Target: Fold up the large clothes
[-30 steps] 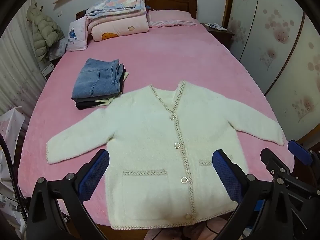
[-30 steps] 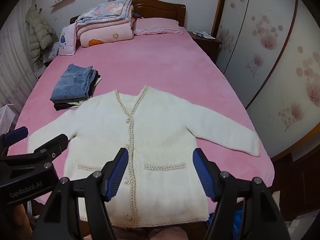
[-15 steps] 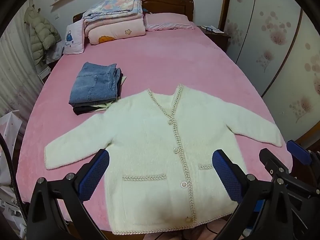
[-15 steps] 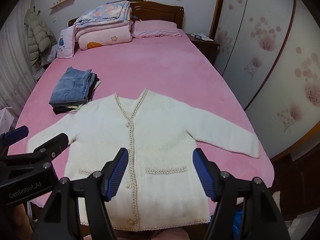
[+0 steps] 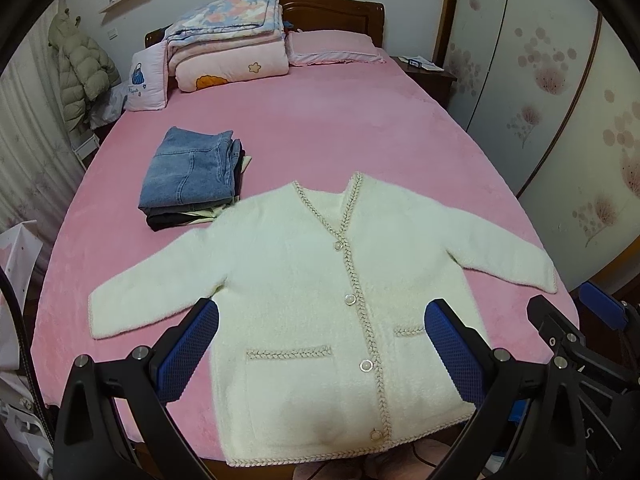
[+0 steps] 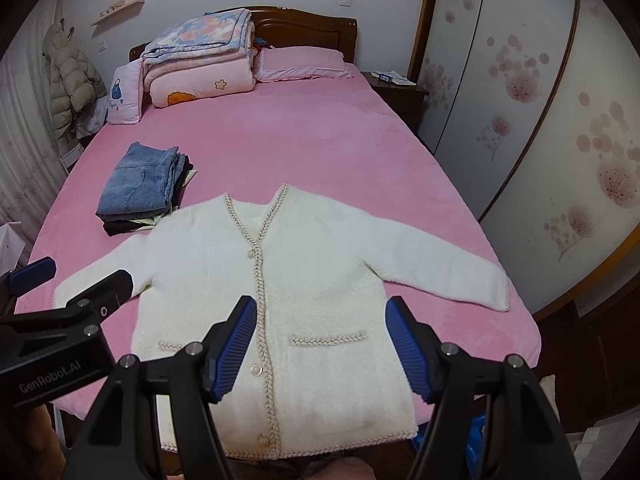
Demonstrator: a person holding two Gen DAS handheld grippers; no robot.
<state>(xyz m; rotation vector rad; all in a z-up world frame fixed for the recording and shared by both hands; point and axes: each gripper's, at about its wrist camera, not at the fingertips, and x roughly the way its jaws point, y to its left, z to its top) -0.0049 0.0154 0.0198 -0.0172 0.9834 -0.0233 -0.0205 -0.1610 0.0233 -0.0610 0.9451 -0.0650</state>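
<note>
A cream buttoned cardigan [image 5: 304, 280] lies flat, front up, sleeves spread, at the near end of the pink bed [image 5: 304, 132]; it also shows in the right wrist view [image 6: 320, 272]. Its hem reaches the bed's foot edge. My left gripper [image 5: 320, 352] is open and empty, held above the hem and pockets. My right gripper [image 6: 322, 340] is open and empty above the right pocket. The right gripper shows at the right edge of the left wrist view [image 5: 576, 328]; the left one shows at the left of the right wrist view [image 6: 80, 300].
A stack of folded clothes topped by jeans [image 5: 192, 172] lies left of the cardigan's collar. Folded quilts [image 5: 228, 40] and pillows [image 5: 332, 48] lie at the headboard. A wardrobe [image 6: 540, 120] stands on the right, a nightstand [image 6: 396, 84] beside it, a hanging coat [image 5: 80, 72] at left.
Both grippers have pulled back and risen, so the cardigan sits a little farther and lower in both views. The jaws stay open. The cardigan has not moved.
</note>
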